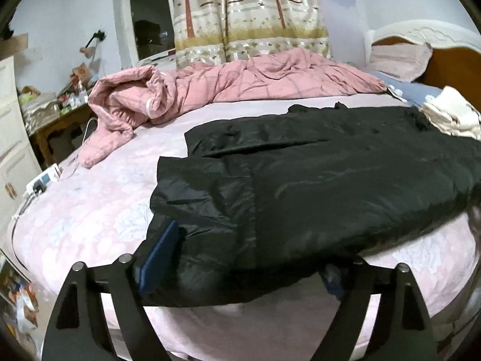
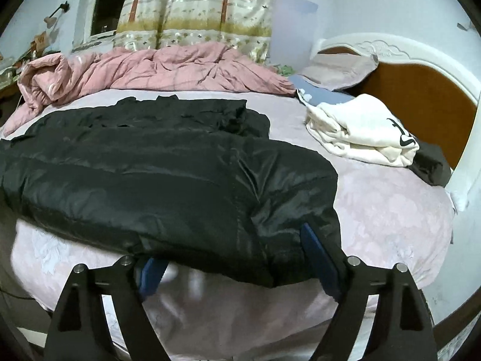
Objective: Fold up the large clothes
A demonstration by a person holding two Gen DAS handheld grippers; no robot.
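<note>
A black puffer jacket of glossy, slightly crinkled nylon lay spread across the middle of the bed, its padded bulk reaching the near edge at 6 o'clock. The sheet under it was pale pink with a faint white floral print, smooth and flat.

The left gripper stood wide apart at the near hem of the jacket; one blue finger pad pressed against the shiny fabric at 7 o'clock, while the other finger was mostly hidden under the dark cloth. In the right wrist view the jacket filled the centre, and the right gripper also stood wide apart, its blue pads flanking the rounded, puffy hem that sagged between them.

A rumpled pink quilted duvet with a faint check pattern was heaped toward 11 o'clock. A folded cream garment, soft and thick with a dark logo, sat near 2 o'clock, well apart from the jacket. Behind it rose a curved white headboard with carved trim and an orange-brown panel. Satiny patterned curtains hung at 12 o'clock
</note>
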